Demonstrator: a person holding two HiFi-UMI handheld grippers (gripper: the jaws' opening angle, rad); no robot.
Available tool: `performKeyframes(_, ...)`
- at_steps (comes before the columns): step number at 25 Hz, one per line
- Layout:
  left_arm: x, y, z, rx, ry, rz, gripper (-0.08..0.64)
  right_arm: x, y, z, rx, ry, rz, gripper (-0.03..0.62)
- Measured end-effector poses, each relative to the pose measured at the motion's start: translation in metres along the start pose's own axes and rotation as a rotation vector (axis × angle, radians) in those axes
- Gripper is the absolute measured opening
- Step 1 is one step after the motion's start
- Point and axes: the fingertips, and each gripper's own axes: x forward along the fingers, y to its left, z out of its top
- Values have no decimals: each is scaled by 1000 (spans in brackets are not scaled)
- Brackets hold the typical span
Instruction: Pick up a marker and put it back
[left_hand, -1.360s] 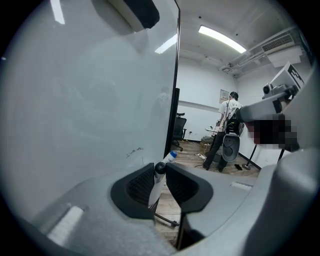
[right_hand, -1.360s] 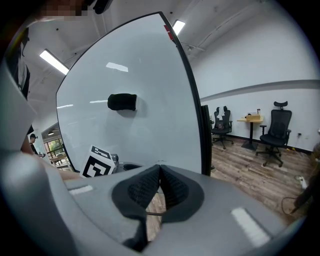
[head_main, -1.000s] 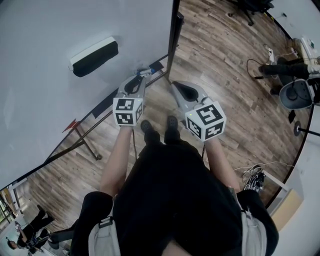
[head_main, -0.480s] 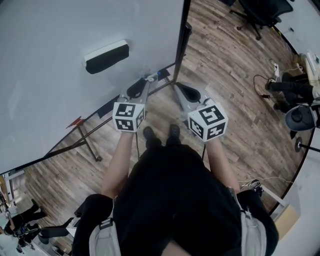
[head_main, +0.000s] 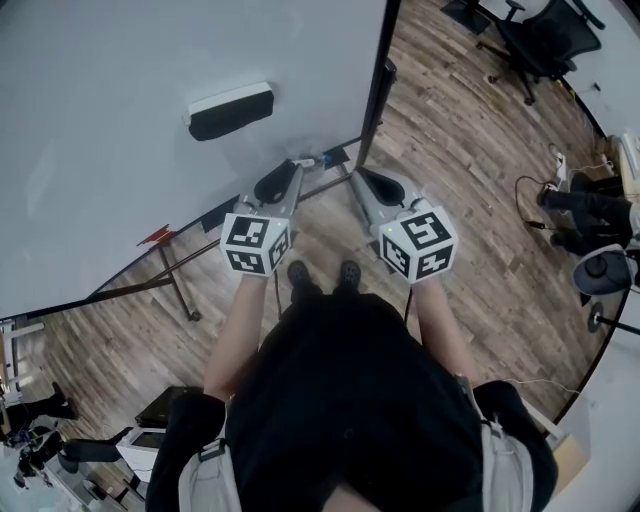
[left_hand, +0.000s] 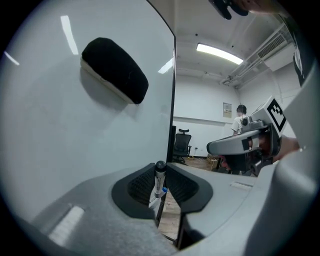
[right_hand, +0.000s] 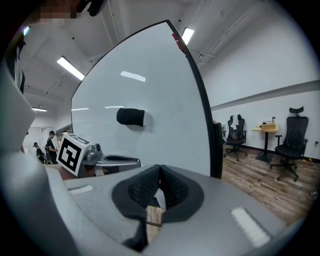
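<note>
No readable text or numbers, wall notice (left_hand: 227, 109) too small — marker (left_hand: 159, 180) label illegible

Eraser (head_main: 231, 110) farther right, more above left gripper (head_main: 300, 165)

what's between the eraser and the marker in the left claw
Nothing but bare whiteboard; the left gripper view shows no object between the eraser and the marker clamped in the left claw.

Black clothes (head_main: 350, 390), grey left claw (head_main: 298, 166), grey right claw (head_main: 358, 176), marker-printed cubes (head_main: 255, 243)
</note>
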Motion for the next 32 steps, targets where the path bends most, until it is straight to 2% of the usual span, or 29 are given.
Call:
performKeyframes(11, -14, -12, 20, -13, -49, 20, 77, -2, -5, 4, -10, -1, 30, 3)
performKeyframes(20, -26, -36, 29, -23, -78, 40, 77, -13, -14, -10, 1, 15, 58, 3)
performKeyframes(32, -45, -42, 32, -12, -99, -1, 77, -24, 1, -15, 19, -2, 15, 3)
